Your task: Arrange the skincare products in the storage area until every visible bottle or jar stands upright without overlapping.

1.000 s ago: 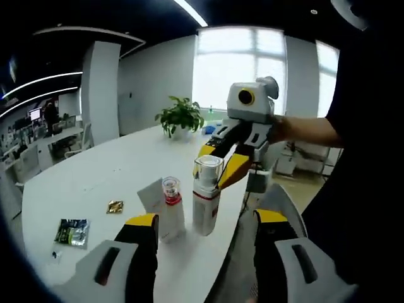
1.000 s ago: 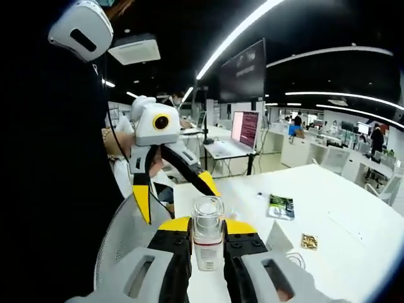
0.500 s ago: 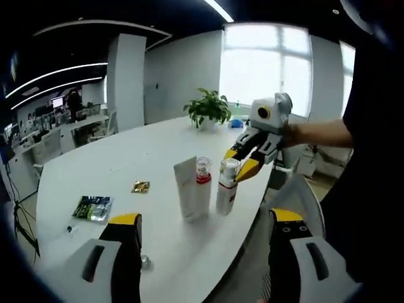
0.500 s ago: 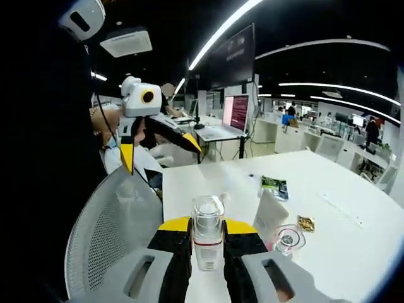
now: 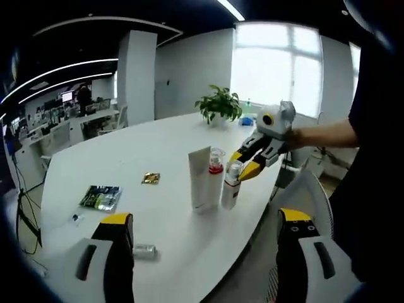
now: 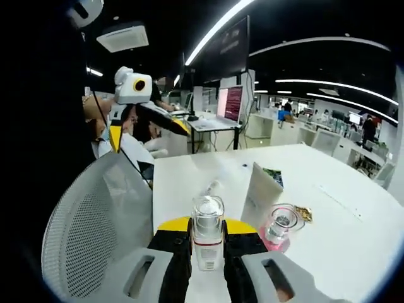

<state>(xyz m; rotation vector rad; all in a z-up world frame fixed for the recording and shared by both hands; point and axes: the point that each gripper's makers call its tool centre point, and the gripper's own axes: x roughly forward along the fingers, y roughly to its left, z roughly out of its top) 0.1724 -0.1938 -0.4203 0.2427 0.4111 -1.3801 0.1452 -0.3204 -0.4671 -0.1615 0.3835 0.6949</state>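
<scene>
- Right gripper view, bottom centre: the right gripper point(image 6: 207, 243) is clenched on the clear-capped white bottle point(image 6: 207, 233), its jaws pressing the body from both sides just under the cap. The bottle stands upright, which suits setting it down on its base rather than laying it flat.
- Just beyond, lower right of centre: the red-collared bottle point(image 6: 278, 226) stands beside the held bottle, with the white tube point(image 6: 261, 193) upright right behind it. The three are close together but do not seem to overlap.
- Left of the frame: a mesh chair back point(image 6: 95, 221) sits near the edge of the white table point(image 6: 353, 221).
- Upper left: the left gripper point(image 6: 146, 126) hangs well apart from the products, jaws spread and carrying nothing; I judge it is kept clear so it does not knock the standing items.
- Left gripper view, bottom: its own jaws stand wide, with a small silver cylinder point(image 5: 144, 252) lying on the table between them.
- Left of centre: a dark green packet point(image 5: 101, 197) and a small gold sachet point(image 5: 151, 178) lie flat.
- Centre: the three products stand in a tight group near the table's edge.
- Far, upper centre: a potted plant point(image 5: 219, 106) by the window.
- Judgement: the bottle is being placed; letting go comes next.
</scene>
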